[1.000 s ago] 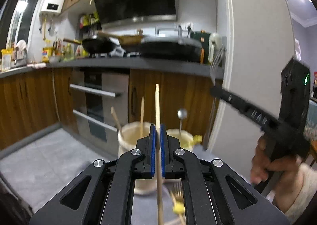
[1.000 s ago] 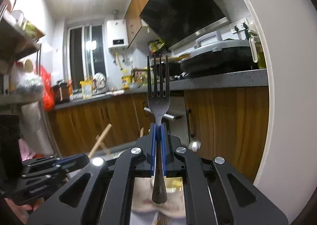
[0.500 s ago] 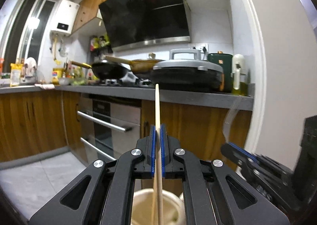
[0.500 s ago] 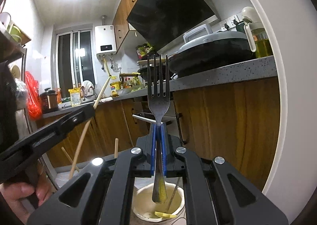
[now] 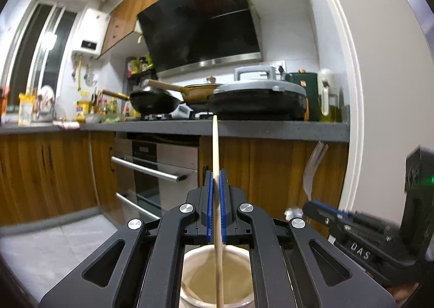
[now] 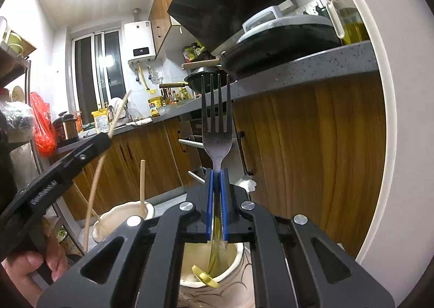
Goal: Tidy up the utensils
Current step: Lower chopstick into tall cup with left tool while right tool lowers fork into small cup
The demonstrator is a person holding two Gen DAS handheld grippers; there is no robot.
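My left gripper (image 5: 215, 180) is shut on a wooden chopstick (image 5: 215, 145) held upright, its lower end inside a cream ceramic jar (image 5: 217, 276) right below. My right gripper (image 6: 216, 180) is shut on a metal fork (image 6: 217, 115), tines up, its handle reaching into a second cream jar (image 6: 214, 285) that holds a yellow-handled utensil (image 6: 204, 278). In the right wrist view the left gripper (image 6: 104, 138) with its chopstick (image 6: 93, 194) stands over the first jar (image 6: 122, 215), which holds another chopstick (image 6: 141, 186). The right gripper (image 5: 312, 206) and fork (image 5: 312, 164) show at the right of the left wrist view.
A grey kitchen counter (image 5: 257, 127) with pans and a griddle runs behind, over wooden cabinets and an oven (image 5: 154, 169). A white door frame (image 5: 352, 91) stands close on the right. A shelf with a red bag (image 6: 40, 121) is at the left.
Both grippers have come down over the jars. The chopstick's lower end now sits in the left jar and the fork's handle has dropped into the right jar.
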